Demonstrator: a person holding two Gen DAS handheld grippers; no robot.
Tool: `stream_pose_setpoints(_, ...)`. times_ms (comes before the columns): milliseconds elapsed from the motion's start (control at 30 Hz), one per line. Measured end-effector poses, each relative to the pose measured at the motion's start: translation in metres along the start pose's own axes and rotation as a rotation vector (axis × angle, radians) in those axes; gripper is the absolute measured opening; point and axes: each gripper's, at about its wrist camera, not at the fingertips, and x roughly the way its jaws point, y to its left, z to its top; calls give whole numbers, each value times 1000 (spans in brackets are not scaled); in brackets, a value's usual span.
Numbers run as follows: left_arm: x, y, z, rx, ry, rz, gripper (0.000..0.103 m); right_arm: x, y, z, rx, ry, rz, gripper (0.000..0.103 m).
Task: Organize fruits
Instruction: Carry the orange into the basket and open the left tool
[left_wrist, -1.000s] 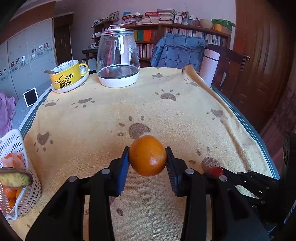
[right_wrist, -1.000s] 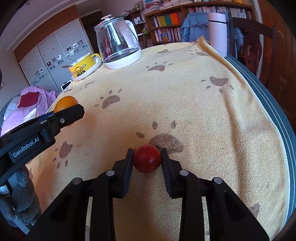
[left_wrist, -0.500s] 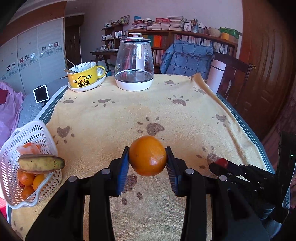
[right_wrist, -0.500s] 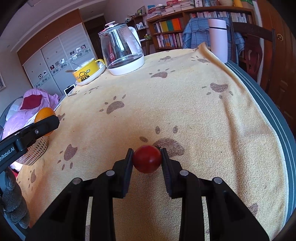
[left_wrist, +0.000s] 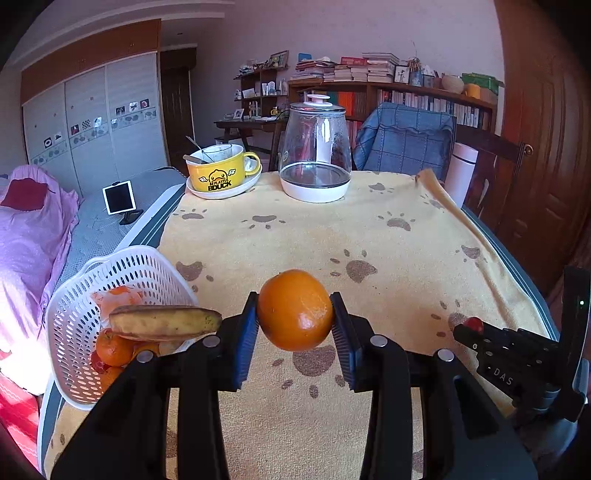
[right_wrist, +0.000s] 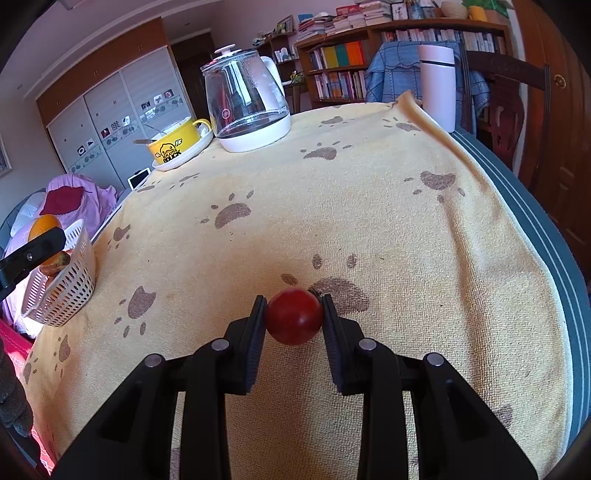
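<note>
The left gripper's arm hides the lower right of the white basket (left_wrist: 79, 295), so the fruit beneath the banana (left_wrist: 164, 322) shows only in part. In the right wrist view the basket (right_wrist: 72, 275) is half covered by that arm, and the orange (right_wrist: 43, 226) peeks above it.

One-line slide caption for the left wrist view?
Left gripper holds an orange above the paw-print towel, beside the white fruit basket.
</note>
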Motion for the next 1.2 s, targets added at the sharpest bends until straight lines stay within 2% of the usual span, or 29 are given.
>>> stream_pose_setpoints(367, -22, 44, -4, -49, -45, 51, 39, 1, 1, 0, -8, 9, -25, 30)
stream_pose_setpoints(600, -31, 89, -4, -99, -57, 92, 39, 1, 2, 1, -13, 7, -53, 30)
stream_pose_setpoints(733, -35, 122, -2, -151, -54, 86, 39, -3, 2, 2, -1, -4, -60, 30)
stream_pose_setpoints(967, -23, 171, -5, -269, -8, 93, 39, -15, 7, 4, 25, -31, -22, 30)
stream_pose_setpoints(1200, -7, 189, -13, -311, 37, 123, 39, -22, 24, 3, 6, -41, 15, 30)
